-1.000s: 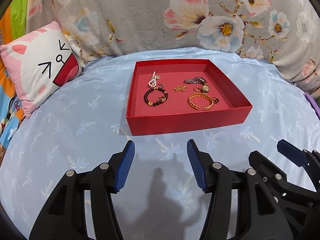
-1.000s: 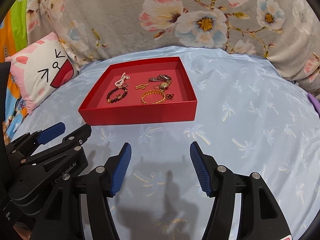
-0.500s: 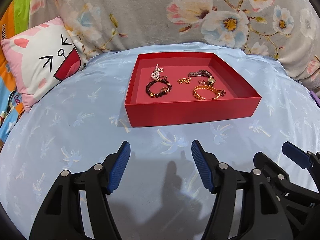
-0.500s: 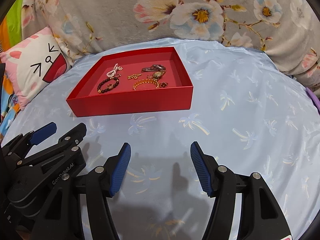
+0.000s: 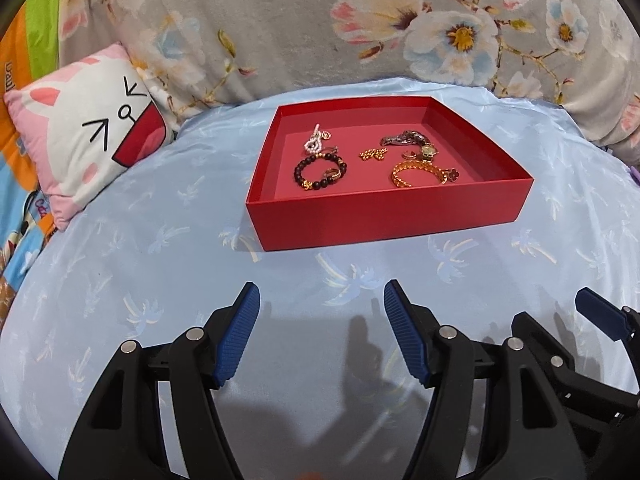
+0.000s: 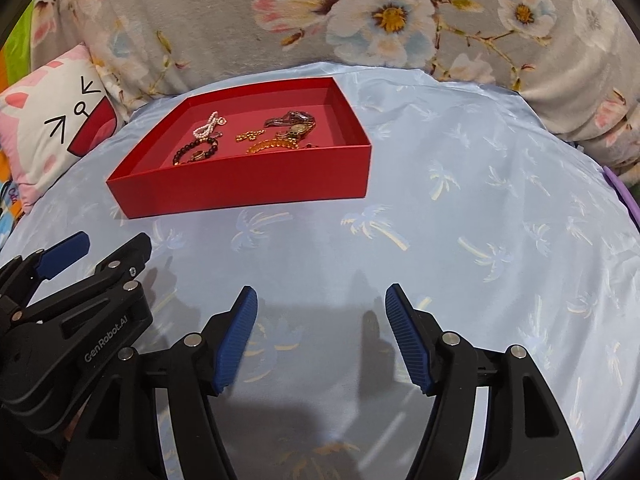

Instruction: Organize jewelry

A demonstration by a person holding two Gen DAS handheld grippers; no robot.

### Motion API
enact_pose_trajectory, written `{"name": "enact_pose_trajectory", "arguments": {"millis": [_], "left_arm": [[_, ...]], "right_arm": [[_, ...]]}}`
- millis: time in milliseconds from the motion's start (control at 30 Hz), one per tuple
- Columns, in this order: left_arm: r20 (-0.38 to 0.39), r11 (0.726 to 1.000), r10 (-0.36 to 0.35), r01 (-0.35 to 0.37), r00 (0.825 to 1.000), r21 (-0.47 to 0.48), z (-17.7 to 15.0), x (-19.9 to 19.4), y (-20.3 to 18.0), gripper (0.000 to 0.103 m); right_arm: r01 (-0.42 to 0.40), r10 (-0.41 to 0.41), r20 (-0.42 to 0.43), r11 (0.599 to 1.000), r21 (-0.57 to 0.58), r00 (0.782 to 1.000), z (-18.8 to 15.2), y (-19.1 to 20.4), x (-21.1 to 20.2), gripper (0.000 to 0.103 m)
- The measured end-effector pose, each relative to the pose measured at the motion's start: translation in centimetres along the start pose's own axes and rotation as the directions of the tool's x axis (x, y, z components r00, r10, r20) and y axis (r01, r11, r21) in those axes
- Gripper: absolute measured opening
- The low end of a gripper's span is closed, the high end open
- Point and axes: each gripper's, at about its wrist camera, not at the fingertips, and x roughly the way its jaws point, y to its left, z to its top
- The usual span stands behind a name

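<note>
A red tray (image 5: 384, 216) (image 6: 248, 188) sits on the light blue sheet (image 5: 160, 240) ahead of both grippers. Inside lie a black bead bracelet (image 5: 320, 172), a gold bracelet (image 5: 420, 172), a pearl piece (image 5: 314, 142), a small gold chain (image 5: 372, 154) and a dark watch (image 5: 408, 138). My left gripper (image 5: 321, 292) (image 6: 114, 242) hovers open over the sheet, short of the tray, nothing between its pads. My right gripper (image 6: 322, 292) (image 5: 556, 312) is beside it on the right, its jaws opening, also holding nothing.
A pink and white cat-face pillow (image 5: 80, 148) lies left of the tray. A grey floral cushion (image 5: 360, 28) rises behind it. The bare sheet (image 6: 500, 220) stretches to the tray's right. A purple edge (image 6: 624, 196) shows at far right.
Both grippers have sunk closer to the sheet, and the tray now sits higher in each view. Both pairs of jaws stand a little wider than before.
</note>
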Motion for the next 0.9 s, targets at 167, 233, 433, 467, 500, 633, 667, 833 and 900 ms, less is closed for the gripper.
{"name": "enact_pose_trajectory", "arguments": {"millis": [167, 233, 433, 467, 500, 633, 667, 833, 900], "left_arm": [[0.02, 1.0, 0.008, -0.008, 1.0, 0.007, -0.06, -0.41, -0.16, 0.062], [0.026, 1.0, 0.006, -0.006, 1.0, 0.0, -0.06, -0.54, 0.0, 0.062], [0.041, 1.0, 0.013, -0.012, 0.999, -0.009, -0.15, -0.9, 0.13, 0.063], [0.043, 1.0, 0.013, -0.012, 0.999, -0.009, -0.14, -0.91, 0.14, 0.063], [0.044, 1.0, 0.012, -0.012, 0.999, -0.011, -0.15, -0.93, 0.16, 0.063], [0.05, 1.0, 0.016, -0.015, 0.999, -0.017, -0.13, -1.03, 0.23, 0.064], [0.052, 1.0, 0.017, -0.016, 0.999, -0.018, -0.13, -1.04, 0.25, 0.065], [0.053, 1.0, 0.016, -0.015, 0.998, -0.017, -0.14, -1.03, 0.29, 0.065], [0.052, 1.0, 0.016, -0.015, 0.999, -0.018, -0.14, -1.02, 0.28, 0.065]], "right_arm": [[0.011, -0.011, 0.009, 1.0, 0.005, 1.0, -0.08, -0.07, -0.13, 0.066], [0.017, -0.017, 0.016, 1.0, 0.0, 1.0, -0.07, 0.04, -0.23, 0.067], [0.034, -0.033, 0.021, 0.999, -0.011, 0.999, -0.03, 0.25, -0.34, 0.067], [0.035, -0.034, 0.023, 0.999, -0.011, 0.999, 0.01, 0.26, -0.38, 0.067], [0.035, -0.035, 0.025, 0.999, -0.011, 0.999, 0.01, 0.27, -0.43, 0.067], [0.033, -0.033, 0.032, 0.999, -0.013, 0.999, -0.05, 0.31, -0.54, 0.067], [0.034, -0.033, 0.031, 0.999, -0.013, 0.999, -0.02, 0.32, -0.54, 0.067], [0.034, -0.033, 0.033, 0.999, -0.013, 0.999, -0.04, 0.32, -0.62, 0.067], [0.032, -0.032, 0.032, 0.999, -0.012, 0.999, -0.03, 0.32, -0.61, 0.067]]}}
